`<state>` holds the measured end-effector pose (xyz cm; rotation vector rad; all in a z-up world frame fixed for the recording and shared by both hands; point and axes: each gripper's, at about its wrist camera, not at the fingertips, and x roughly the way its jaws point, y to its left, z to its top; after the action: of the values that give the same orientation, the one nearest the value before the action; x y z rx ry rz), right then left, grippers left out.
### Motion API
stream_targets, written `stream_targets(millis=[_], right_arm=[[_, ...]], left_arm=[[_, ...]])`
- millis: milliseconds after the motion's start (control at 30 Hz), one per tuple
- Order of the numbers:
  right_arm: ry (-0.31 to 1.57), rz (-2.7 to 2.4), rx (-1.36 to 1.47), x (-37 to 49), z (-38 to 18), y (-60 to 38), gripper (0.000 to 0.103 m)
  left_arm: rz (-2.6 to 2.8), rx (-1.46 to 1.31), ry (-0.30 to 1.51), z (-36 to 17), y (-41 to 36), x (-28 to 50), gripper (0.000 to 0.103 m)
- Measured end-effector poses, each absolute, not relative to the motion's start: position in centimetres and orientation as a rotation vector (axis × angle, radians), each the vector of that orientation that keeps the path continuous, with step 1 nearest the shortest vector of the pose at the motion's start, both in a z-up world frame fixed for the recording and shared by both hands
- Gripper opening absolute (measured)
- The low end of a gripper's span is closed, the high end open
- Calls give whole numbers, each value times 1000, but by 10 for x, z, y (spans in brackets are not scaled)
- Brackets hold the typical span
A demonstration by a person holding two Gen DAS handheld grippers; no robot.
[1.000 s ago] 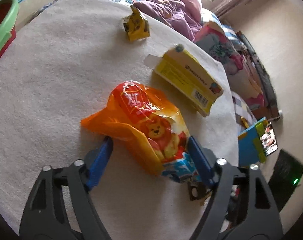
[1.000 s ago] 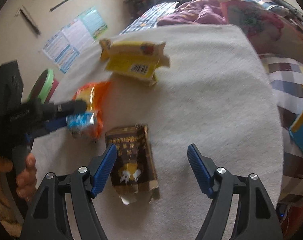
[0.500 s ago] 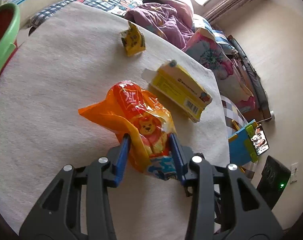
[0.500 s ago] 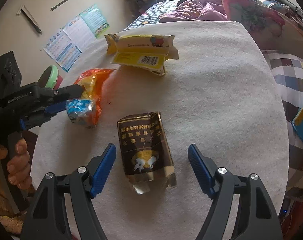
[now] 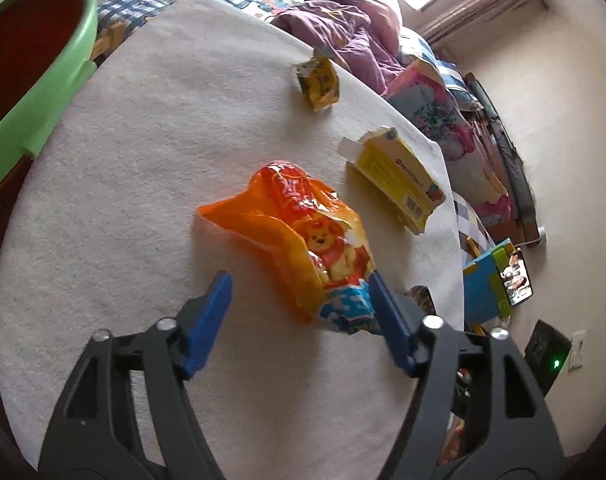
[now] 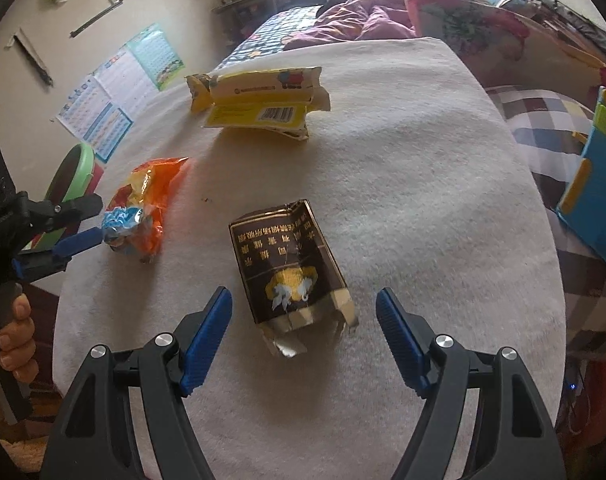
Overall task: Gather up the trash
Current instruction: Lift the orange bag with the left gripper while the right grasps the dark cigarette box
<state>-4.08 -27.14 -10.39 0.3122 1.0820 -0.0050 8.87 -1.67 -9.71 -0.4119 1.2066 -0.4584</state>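
Observation:
An orange snack bag [image 5: 303, 216] lies on the white-covered table [image 5: 143, 160], its blue end between the fingers of my left gripper [image 5: 299, 284]. The jaws are opening: the right finger is at the bag's blue end and the left finger stands clear of it. In the right wrist view the same bag [image 6: 151, 196] sits just ahead of the left gripper [image 6: 99, 220]. My right gripper [image 6: 303, 298] is open, with a torn brown pack [image 6: 283, 252] lying flat between and just beyond its fingers, untouched. A flattened yellow box [image 6: 259, 104] lies farther back.
A green-rimmed bin [image 5: 35, 92] stands off the table's left edge. A small yellow wrapper [image 5: 319, 84] lies near the far edge, and the yellow box [image 5: 399, 180] lies right of the bag. Bedding and a blue toy [image 6: 591, 200] lie beyond the right edge. A hand [image 6: 15, 336] holds the left gripper.
My left gripper shut on the orange bag half a second ago and has spread again; its view has shifted toward the green bin. The brown pack now sits centred between the right fingers.

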Motion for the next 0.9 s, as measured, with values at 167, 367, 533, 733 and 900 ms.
stream_targets(millis=[167, 367, 533, 733, 900], right_arm=[[1079, -15, 289, -41, -101, -266, 72], [1090, 20, 223, -35, -103, -266, 72], [1081, 62, 208, -30, -103, -275, 72], [1080, 140, 200, -23, -105, -284, 72], [1100, 193, 190, -18, -115, -282, 72]], left_arm=[[-430, -414, 1214, -100, -30, 92, 78], [-341, -362, 1208, -113, -47, 92, 78], [-354, -412, 1176, -110, -47, 85, 50], [-354, -386, 1103, -88, -46, 66, 43], [-278, -321, 991, -61, -34, 47, 43]])
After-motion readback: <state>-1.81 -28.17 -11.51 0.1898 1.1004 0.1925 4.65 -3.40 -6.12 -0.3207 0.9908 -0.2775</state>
